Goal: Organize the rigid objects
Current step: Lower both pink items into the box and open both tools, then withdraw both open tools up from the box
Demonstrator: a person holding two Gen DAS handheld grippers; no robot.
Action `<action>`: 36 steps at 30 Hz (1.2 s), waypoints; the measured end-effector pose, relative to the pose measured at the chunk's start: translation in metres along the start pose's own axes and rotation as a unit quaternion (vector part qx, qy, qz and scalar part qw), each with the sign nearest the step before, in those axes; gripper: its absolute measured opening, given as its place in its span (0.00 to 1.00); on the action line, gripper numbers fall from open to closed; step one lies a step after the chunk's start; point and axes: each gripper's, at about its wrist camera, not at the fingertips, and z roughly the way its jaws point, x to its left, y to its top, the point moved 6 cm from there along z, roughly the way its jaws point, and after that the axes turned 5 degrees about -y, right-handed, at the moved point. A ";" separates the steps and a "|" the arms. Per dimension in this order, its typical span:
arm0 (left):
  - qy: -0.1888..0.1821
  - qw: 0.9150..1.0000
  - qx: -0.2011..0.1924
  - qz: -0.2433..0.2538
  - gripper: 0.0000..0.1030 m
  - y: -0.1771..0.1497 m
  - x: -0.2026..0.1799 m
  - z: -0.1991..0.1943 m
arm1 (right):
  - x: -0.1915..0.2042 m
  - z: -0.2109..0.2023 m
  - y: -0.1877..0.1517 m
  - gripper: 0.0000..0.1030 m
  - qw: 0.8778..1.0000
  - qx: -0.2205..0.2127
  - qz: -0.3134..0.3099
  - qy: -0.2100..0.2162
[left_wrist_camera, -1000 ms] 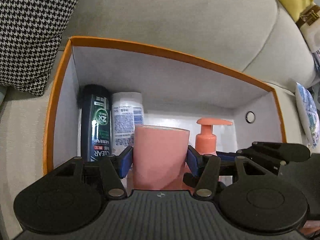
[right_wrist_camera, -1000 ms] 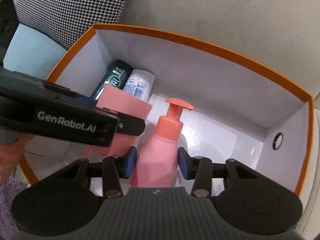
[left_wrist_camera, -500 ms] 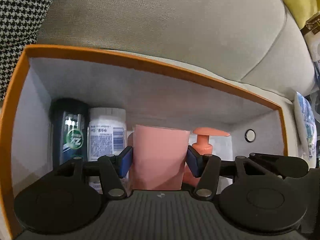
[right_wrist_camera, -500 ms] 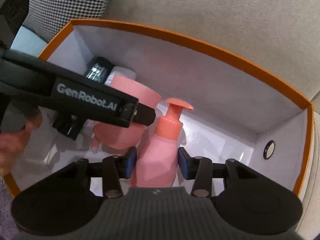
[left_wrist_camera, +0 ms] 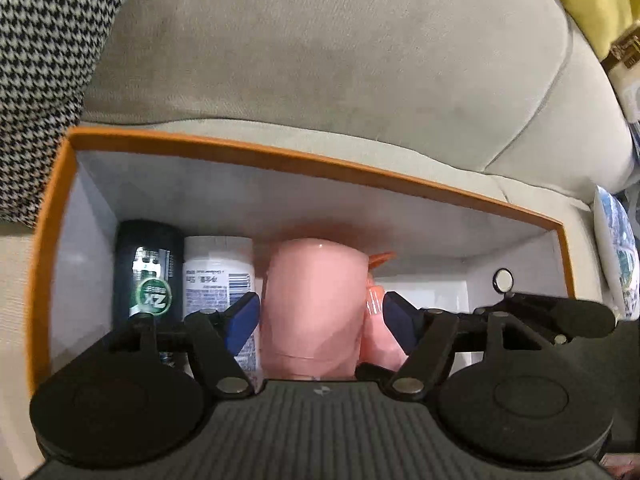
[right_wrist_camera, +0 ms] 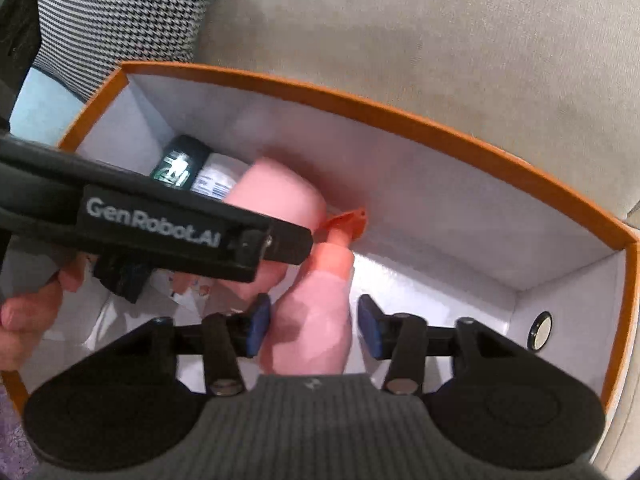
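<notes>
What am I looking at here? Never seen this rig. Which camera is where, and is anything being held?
There is no robot here. A person holds a handheld two-finger gripper in each hand, and each one has a fisheye camera that looks along its fingers.

One picture is the left gripper's view and the other is the right gripper's. The black bar marked GenRobot.AI in the right view is the left gripper seen from the side.

An orange-rimmed box sits on a beige sofa beside a houndstooth cushion. Inside it are a dark bottle, a white bottle, a pink cup and a pink pump bottle.

The left jaws straddle the cup, with a gap on one side, so they are open. The right jaws bracket the pump bottle, but blur hides whether they clamp it.
</notes>
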 end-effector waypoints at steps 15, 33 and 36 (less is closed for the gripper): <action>0.047 0.984 0.030 0.172 0.71 -0.044 -0.022 -0.011 | 0.018 -0.020 -0.032 0.53 0.992 0.014 -0.122 0.008; 0.102 0.967 0.027 0.232 0.34 -0.041 -0.017 -0.004 | 0.016 -0.023 -0.034 0.33 0.978 -0.006 -0.207 -0.001; 0.102 0.967 0.024 0.231 0.34 -0.042 -0.018 -0.006 | 0.013 -0.031 -0.039 0.32 0.976 -0.010 -0.219 -0.003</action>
